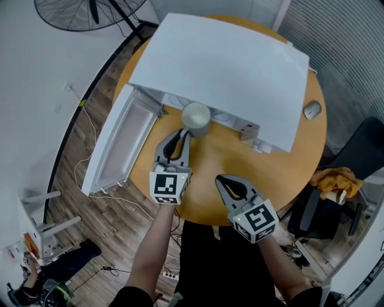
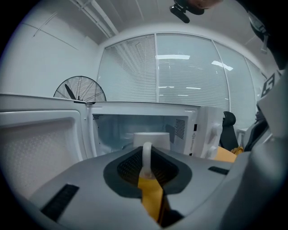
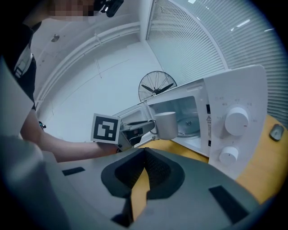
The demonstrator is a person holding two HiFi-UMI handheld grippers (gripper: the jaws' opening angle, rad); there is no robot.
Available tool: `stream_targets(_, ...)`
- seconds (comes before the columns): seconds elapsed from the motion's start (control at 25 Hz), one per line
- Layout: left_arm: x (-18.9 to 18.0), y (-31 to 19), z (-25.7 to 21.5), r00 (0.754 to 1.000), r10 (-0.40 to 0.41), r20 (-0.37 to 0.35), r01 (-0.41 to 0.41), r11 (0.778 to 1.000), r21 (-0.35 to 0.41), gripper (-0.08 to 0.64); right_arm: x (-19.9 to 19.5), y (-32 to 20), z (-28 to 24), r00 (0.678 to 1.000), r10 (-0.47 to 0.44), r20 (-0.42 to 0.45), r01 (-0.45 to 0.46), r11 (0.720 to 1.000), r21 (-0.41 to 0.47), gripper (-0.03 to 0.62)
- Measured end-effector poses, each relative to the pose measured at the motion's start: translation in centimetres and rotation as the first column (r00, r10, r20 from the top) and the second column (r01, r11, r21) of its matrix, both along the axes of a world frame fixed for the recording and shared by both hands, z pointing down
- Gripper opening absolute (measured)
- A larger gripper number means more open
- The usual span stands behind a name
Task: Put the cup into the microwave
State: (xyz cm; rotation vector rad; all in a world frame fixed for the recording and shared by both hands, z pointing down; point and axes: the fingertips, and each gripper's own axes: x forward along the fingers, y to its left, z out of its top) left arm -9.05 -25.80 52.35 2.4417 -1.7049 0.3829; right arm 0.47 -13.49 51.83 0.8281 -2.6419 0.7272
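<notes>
Left claw (image 1: 183, 133) clamped on the handle of a white cup (image 1: 196, 118), cup just ahead of its tips at the open microwave (image 1: 222, 72) mouth, door (image 1: 117, 150) swung out to its left, right claw (image 1: 222, 178) closed and empty, behind and to the right over the yellow worktop (image 1: 207, 165).

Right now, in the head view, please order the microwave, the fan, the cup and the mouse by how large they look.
1. microwave
2. fan, though cut by the frame edge
3. cup
4. computer mouse, only slightly smaller
</notes>
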Motion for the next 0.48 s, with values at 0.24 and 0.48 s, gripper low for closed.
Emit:
stream_targets(0.24,0.3,-2.2,0.7,1.0,0.01,0.003,-0.01,1.0,0.019,0.04,0.8,-0.1,1.1,0.999,0.029,-0.016,-0.03,0.999,-0.023,0.009)
stream_targets(0.48,0.6,-3.9,1.3,0.999,0.031,-0.014,-0.03,0.998,0.05,0.037,0.9,0.3,1.4,0.999,0.024,-0.031,-0.024,0.999,-0.03,0.009)
